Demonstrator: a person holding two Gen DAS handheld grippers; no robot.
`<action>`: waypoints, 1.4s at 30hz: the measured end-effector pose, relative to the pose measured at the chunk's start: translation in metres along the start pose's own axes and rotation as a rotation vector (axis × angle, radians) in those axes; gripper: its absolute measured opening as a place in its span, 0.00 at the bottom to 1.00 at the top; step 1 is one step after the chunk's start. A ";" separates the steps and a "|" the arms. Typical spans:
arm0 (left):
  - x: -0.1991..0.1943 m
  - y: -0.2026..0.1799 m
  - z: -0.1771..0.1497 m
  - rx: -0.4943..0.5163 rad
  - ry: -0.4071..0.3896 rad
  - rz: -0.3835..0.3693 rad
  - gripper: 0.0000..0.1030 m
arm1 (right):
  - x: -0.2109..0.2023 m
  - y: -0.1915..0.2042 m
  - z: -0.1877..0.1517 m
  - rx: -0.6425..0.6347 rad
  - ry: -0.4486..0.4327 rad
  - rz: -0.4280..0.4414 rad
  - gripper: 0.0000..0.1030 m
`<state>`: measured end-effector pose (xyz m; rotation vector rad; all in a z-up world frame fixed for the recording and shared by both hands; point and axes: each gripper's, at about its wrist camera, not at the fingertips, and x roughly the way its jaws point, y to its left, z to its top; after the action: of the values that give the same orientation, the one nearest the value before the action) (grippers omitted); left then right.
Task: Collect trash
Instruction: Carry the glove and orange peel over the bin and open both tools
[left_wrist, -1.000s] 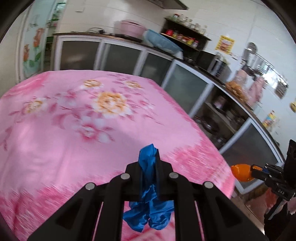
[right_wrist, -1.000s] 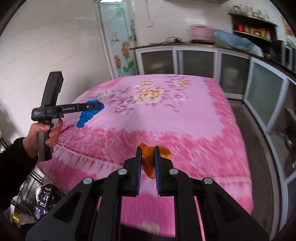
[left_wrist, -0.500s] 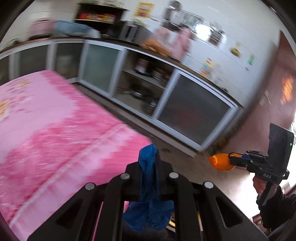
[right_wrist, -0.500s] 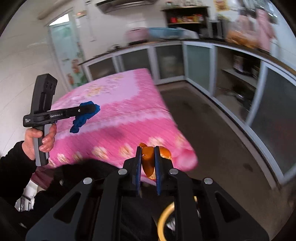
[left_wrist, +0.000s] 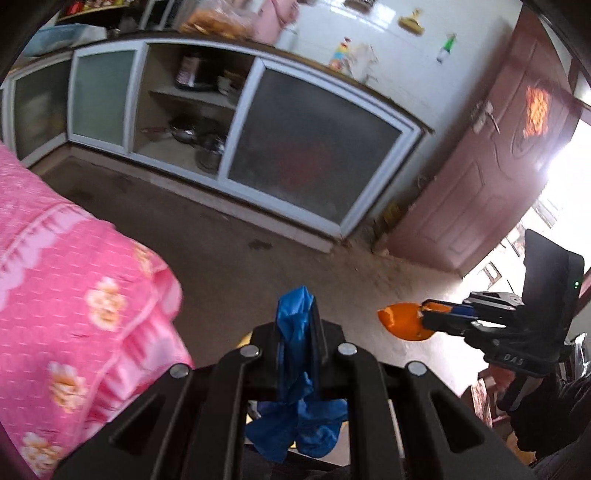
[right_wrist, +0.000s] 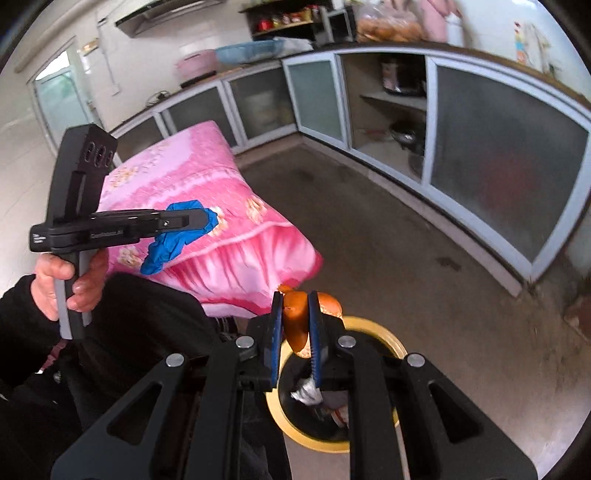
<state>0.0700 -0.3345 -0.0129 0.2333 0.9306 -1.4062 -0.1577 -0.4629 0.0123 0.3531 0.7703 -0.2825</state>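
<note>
My left gripper (left_wrist: 297, 325) is shut on a crumpled blue glove (left_wrist: 295, 369), which hangs down between its fingers; the glove also shows in the right wrist view (right_wrist: 177, 236), held in the air beside the table corner. My right gripper (right_wrist: 295, 325) is shut on a piece of orange peel (right_wrist: 295, 317), also seen in the left wrist view (left_wrist: 404, 321). It hovers just above a yellow-rimmed trash bin (right_wrist: 388, 339) on the floor, which holds some crumpled trash (right_wrist: 306, 395).
A table with a pink floral cloth (left_wrist: 55, 295) stands to the left, its corner near both grippers. Glass-front cabinets (left_wrist: 306, 155) line the wall across a bare concrete floor (right_wrist: 424, 280). A brown door (left_wrist: 480, 166) stands open at the right.
Both grippers have swung away from the pink table toward the floor, still holding the glove and the peel. The yellow-rimmed bin has come into view under the right gripper.
</note>
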 end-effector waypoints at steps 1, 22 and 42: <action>0.006 -0.003 0.000 0.006 0.015 -0.006 0.09 | 0.003 -0.004 -0.004 0.014 0.005 -0.008 0.12; 0.124 -0.032 -0.051 -0.003 0.356 -0.001 0.09 | 0.087 -0.062 -0.067 0.240 0.234 -0.052 0.12; 0.139 0.011 -0.069 -0.253 0.413 -0.014 0.83 | 0.112 -0.086 -0.090 0.324 0.356 -0.233 0.64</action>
<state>0.0357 -0.3893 -0.1545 0.3335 1.4412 -1.2593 -0.1696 -0.5170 -0.1458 0.6316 1.1224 -0.5768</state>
